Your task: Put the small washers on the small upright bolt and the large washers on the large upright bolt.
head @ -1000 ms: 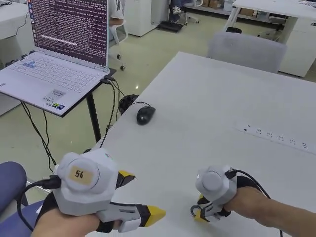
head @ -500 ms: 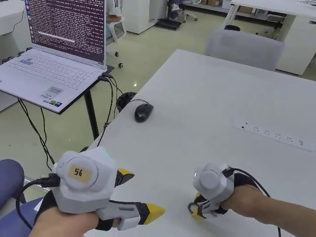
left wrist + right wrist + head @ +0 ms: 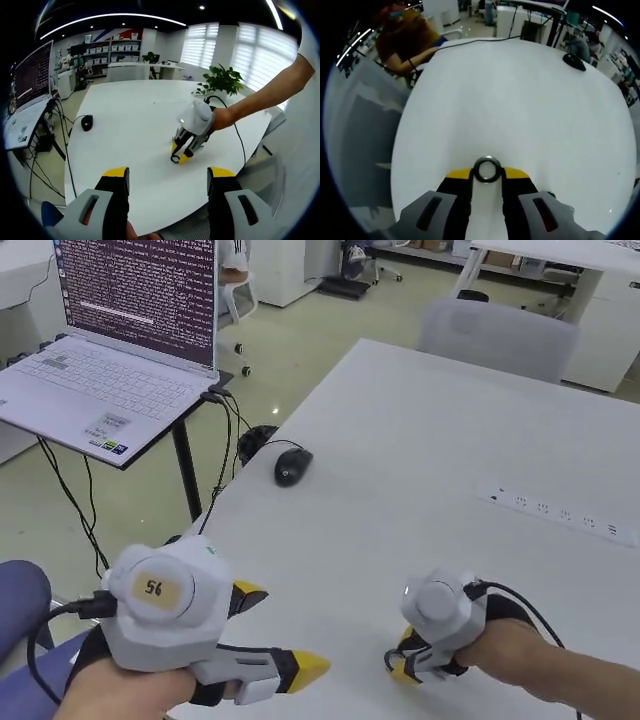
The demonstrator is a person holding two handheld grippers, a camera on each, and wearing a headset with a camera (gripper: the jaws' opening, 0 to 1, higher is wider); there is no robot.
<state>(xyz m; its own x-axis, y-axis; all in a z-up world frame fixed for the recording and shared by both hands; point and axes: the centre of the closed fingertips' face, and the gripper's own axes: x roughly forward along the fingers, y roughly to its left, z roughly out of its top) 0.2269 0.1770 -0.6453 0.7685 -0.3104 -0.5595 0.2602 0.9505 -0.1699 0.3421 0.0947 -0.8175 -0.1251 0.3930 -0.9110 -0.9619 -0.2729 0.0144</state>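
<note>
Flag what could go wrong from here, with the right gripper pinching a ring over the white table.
1. The right gripper holds the washer only at its very jaw tips. It might twist out and roll away across the smooth table.
2. Nothing here tells whether this washer is small or large, so it may get sorted wrongly.
3. The left gripper is open and close by, so a careless swing could knock the washer loose.
</note>
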